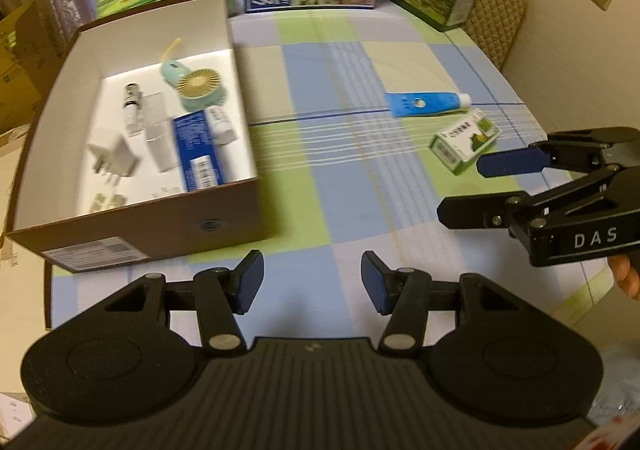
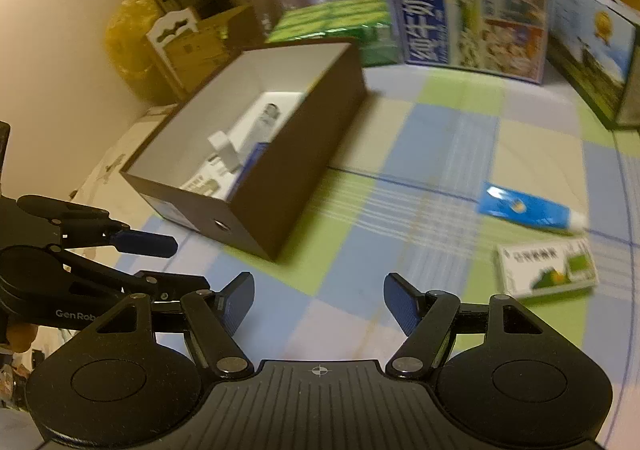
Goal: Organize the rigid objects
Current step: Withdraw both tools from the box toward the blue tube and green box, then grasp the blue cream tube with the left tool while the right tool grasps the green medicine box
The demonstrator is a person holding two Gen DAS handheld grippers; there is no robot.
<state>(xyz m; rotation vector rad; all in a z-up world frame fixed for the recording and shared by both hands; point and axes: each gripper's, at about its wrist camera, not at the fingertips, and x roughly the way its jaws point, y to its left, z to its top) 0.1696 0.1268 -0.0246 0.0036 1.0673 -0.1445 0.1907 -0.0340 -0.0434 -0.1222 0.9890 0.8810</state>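
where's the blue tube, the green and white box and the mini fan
blue tube (image 1: 424,105), left wrist view, middle of its blue body
green and white box (image 2: 546,269), right wrist view, centre of its top face
mini fan (image 1: 201,86), left wrist view, its yellow grille

Two matte black handheld grippers with dark blue finger pads

The left gripper (image 1: 312,282) has a ribbed black body, two round disc housings, silver pivot screws on its linkage arms, and flat blue rubber pads (image 1: 250,282). The right gripper (image 2: 319,304) is built alike, with a small white crosshair mark on its ribbed body; white letters "DAS" show on its side, near bare skin of the right hand (image 1: 628,278).
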